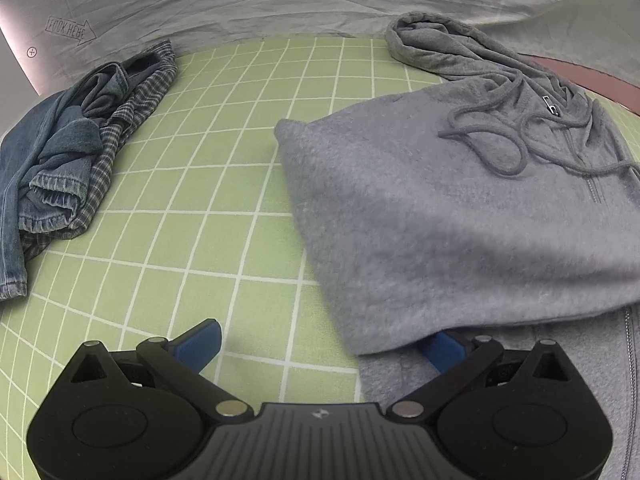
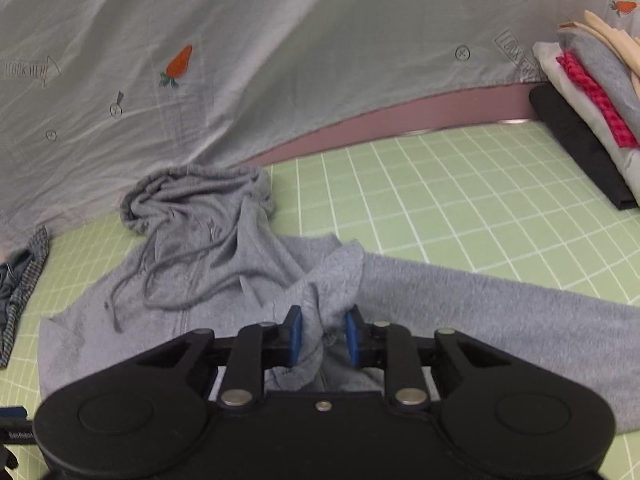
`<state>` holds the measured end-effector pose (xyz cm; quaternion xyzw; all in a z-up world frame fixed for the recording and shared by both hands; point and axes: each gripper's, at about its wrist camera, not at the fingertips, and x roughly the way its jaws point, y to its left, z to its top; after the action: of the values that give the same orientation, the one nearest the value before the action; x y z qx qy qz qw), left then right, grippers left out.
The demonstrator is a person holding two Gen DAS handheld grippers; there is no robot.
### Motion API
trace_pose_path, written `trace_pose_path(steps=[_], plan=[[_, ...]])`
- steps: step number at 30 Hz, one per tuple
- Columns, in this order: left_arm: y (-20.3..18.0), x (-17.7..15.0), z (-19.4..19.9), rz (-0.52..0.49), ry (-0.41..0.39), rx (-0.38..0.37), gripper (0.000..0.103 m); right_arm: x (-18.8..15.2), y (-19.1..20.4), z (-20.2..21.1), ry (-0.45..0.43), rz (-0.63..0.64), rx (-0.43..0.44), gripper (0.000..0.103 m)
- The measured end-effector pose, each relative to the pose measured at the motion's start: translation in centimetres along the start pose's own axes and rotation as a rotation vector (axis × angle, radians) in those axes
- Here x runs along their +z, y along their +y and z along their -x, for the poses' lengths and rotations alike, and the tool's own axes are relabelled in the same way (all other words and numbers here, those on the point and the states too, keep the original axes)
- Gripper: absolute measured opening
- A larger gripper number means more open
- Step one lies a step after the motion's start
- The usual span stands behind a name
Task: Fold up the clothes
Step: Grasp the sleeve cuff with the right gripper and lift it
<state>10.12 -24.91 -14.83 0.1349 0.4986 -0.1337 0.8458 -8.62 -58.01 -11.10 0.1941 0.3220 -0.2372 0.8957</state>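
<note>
A grey zip hoodie (image 1: 460,220) lies on the green grid mat (image 1: 224,184), its left side folded over the body and the hood bunched at the back. My left gripper (image 1: 322,346) stands open wide at the hoodie's near left corner. Its right fingertip (image 1: 442,350) sits under the folded edge, and its left one is over bare mat. In the right wrist view the hoodie (image 2: 224,264) has one sleeve (image 2: 500,312) stretched out to the right. My right gripper (image 2: 324,334) is shut on a bunched fold of the hoodie near the shoulder, and the fabric rises between the blue pads.
Crumpled blue jeans and a plaid shirt (image 1: 68,160) lie in a pile at the mat's left. A stack of folded clothes (image 2: 592,92) sits at the far right. A wrinkled grey sheet (image 2: 280,60) hangs behind the mat.
</note>
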Motion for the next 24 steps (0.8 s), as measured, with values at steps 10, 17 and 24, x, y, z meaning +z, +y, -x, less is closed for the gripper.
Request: trace_pose_path(steps=[10,17,24], plan=[[0.5,0.0,-0.2,0.067,0.005,-0.019,0.103,5.0,-7.8,1.0,-0.173,-0.076,-0.348,0.021],[-1.7,2.1,-0.5,-0.079,-0.038,0.052,0.103,4.3,-9.3,0.7,-0.136,-0.081,-0.344,0.022],[-0.3,3.0,-0.1,-0.009,-0.106,0.141,0.103,3.9,-9.4,1.4,-0.168,-0.109,-0.383,0.022]])
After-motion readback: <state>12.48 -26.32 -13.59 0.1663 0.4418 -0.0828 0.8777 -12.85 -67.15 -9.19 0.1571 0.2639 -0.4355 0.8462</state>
